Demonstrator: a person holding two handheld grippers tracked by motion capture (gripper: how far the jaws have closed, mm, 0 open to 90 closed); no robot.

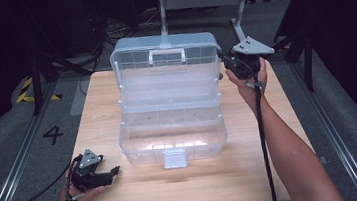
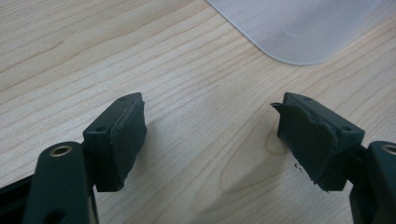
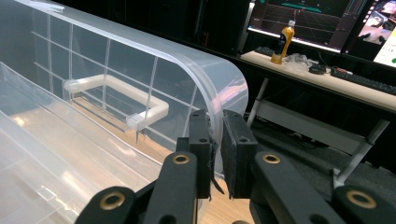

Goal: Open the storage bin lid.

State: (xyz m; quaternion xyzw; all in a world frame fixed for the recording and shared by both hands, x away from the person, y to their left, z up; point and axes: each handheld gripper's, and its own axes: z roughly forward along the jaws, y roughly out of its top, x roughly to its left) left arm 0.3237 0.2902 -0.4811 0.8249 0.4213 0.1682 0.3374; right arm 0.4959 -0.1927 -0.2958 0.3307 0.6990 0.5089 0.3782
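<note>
A: What is seen nearest, at the front left corner of the table (image 1: 126, 196)?

B: The left gripper (image 1: 115, 171) is rested there, low over the wood. Its jaws are held apart and nothing is caught between them. In the left gripper view, bare wood is seen between the pads (image 2: 128, 140), and a rounded corner of the box (image 2: 299, 28) is seen beyond. It is probably kept out of the way while the other hand works.

A: And the box itself?

B: One clear plastic box (image 1: 169, 104) is set at the middle of the table, with its front latch (image 1: 174, 157) near the front edge. Its lid (image 1: 164, 51) is stood upright at the back edge, so the inner trays are laid open.

A: How is the lid kept up?

B: It appears to be held by the right gripper (image 1: 226, 65), at the back right. In the right gripper view the jaws are seen pressed together on the lid's curved rim (image 3: 219, 100), clamped on the thin plastic. The grip is judged to serve for steadying or swinging the lid.

A: What can be counted?

B: Two grippers, one box, one white handle (image 3: 116, 95) on the lid, one latch. Farther off, a bottle (image 3: 283, 43) is stood on a side desk (image 3: 327, 79).
</note>
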